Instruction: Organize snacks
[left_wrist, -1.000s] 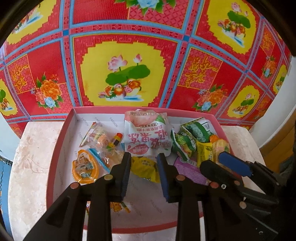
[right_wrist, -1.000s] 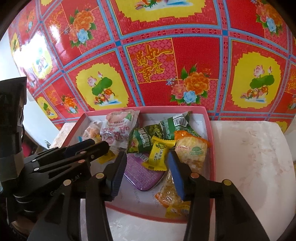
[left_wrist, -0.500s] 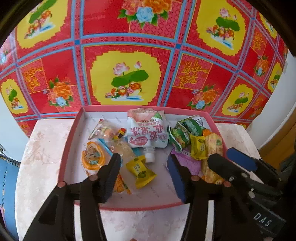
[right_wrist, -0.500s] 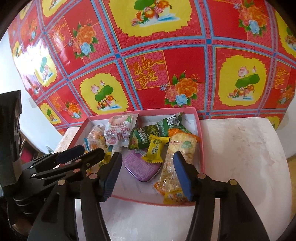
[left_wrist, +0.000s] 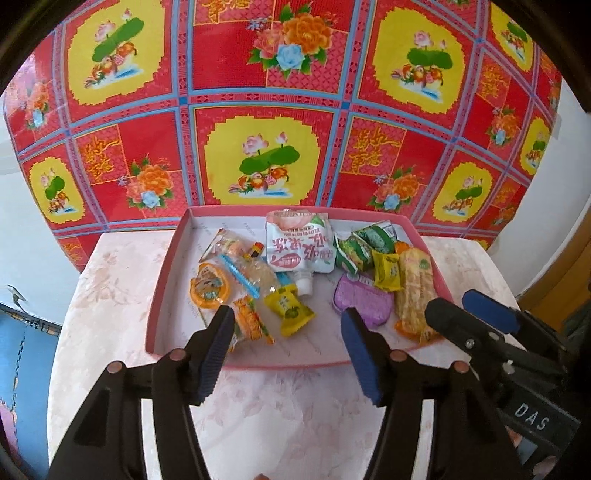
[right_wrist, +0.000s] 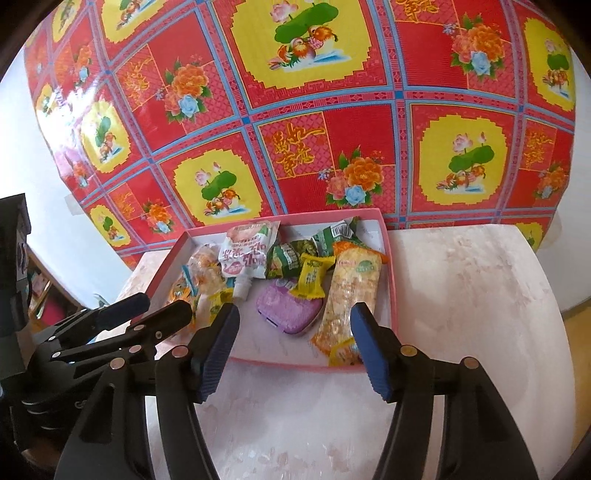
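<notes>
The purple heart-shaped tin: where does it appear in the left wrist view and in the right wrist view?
Left wrist view: the purple heart-shaped tin lies right of centre in the pink tray, just beyond the right finger of the left gripper.
Right wrist view: it lies at the centre, beyond the open fingers of the right gripper.
Shared landmark: the white spouted pouch with red print lies behind it, to the left, in both views.

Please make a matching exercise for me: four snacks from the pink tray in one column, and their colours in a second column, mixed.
1. spout pouch
2. flat tin
3. round jelly cup
4. small candy beside the pouch's cap

a. yellow
b. white and pink
c. orange
d. purple

Pairs: 1-b, 2-d, 3-c, 4-a
</notes>
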